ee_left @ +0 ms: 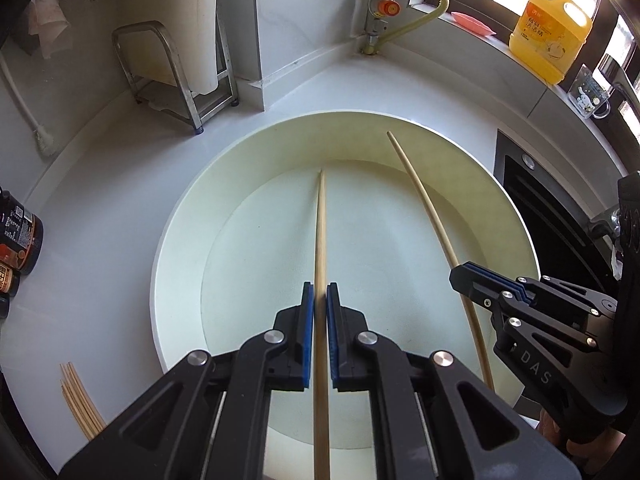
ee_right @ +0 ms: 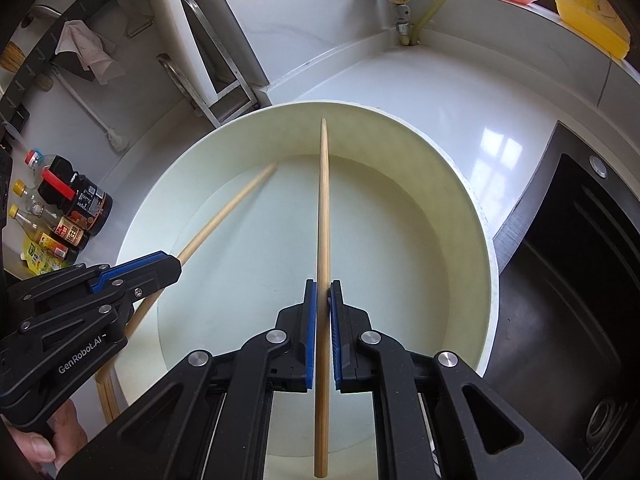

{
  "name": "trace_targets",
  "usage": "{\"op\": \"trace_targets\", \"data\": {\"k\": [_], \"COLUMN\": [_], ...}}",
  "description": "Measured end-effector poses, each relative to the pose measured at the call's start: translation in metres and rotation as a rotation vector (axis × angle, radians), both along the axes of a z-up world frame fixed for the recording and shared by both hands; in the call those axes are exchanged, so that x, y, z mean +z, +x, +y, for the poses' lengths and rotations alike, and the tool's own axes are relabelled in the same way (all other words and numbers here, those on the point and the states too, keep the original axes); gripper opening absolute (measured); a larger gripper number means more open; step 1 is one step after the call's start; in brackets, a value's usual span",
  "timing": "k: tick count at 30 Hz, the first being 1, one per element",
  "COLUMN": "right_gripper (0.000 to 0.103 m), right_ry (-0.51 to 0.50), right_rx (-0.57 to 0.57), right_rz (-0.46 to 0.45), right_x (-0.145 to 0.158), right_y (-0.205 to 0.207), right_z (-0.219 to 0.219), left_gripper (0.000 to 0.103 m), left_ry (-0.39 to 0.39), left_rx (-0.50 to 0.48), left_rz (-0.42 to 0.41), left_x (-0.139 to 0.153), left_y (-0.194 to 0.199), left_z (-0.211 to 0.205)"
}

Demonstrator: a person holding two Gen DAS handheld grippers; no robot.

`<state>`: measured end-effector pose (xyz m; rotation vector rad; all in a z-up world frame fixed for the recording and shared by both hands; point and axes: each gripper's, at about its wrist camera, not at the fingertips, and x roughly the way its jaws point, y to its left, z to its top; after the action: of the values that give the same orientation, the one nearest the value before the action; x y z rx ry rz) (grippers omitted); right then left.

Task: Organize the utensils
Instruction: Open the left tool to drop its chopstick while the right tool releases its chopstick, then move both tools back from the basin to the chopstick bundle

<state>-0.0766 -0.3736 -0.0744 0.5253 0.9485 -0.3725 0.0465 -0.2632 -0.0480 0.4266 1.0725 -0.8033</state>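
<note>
Both tools over white basin (ee_left: 180, 240), each holding one chopstick
Left tool (ee_left: 320, 292) clamps a wooden chopstick (ee_left: 321, 232); right tool (ee_right: 323, 292) clamps a second chopstick (ee_right: 323, 200); spare chopsticks (ee_left: 78, 400) lie on table (ee_left: 100, 220)

The left chopstick (ee_left: 321, 240) runs off the bottom edge, its butt unseen. The yellow jug (ee_right: 592, 4) is cropped at the top, label unreadable. The bundle of sticks (ee_left: 78, 404) on the counter (ee_left: 100, 240) vanishes behind the left gripper (ee_left: 320, 312).

"DAS" stands in pale letters on the right tool (ee_left: 460, 276) arm. "GenRobot.AI" stands on the left tool (ee_right: 176, 268) arm. Yellow jug (ee_left: 550, 42) label print unreadable.
</note>
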Motion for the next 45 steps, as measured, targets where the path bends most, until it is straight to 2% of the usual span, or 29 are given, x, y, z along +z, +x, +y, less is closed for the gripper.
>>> {"op": "trace_targets", "data": {"k": [2,4,6,26,37,45], "right_gripper": [0.008,0.008,0.008,0.01,0.018,0.022], "right_ry": [-0.008,-0.015,-0.019,-0.066,-0.113,-0.129], "right_rx": [-0.005,-0.005,-0.004,0.018,0.082,0.171], "right_rz": [-0.006,-0.009,-0.013,-0.034,-0.049,-0.051], "right_x": [0.002,0.003,0.005,0.031,0.052,0.058], "right_y": [-0.001,-0.003,-0.006,-0.024,-0.023,-0.005], "right_z": [0.001,0.003,0.004,0.046,0.088,0.135], "left_gripper": [0.016,0.038,0.047,0.047,0.052,0.056], "left_ry": [-0.001,-0.006,-0.02,-0.045,-0.049,-0.037], "left_rx": [0.008,0.019,0.026,0.067,0.134,0.225], "left_rz": [-0.003,-0.011,-0.019,-0.03,-0.044,-0.052], "left_x": [0.001,0.003,0.007,0.027,0.036,0.033], "left_y": [0.0,0.0,-0.001,-0.025,-0.035,-0.035], "left_z": [0.002,0.006,0.01,0.075,0.139,0.198]}}
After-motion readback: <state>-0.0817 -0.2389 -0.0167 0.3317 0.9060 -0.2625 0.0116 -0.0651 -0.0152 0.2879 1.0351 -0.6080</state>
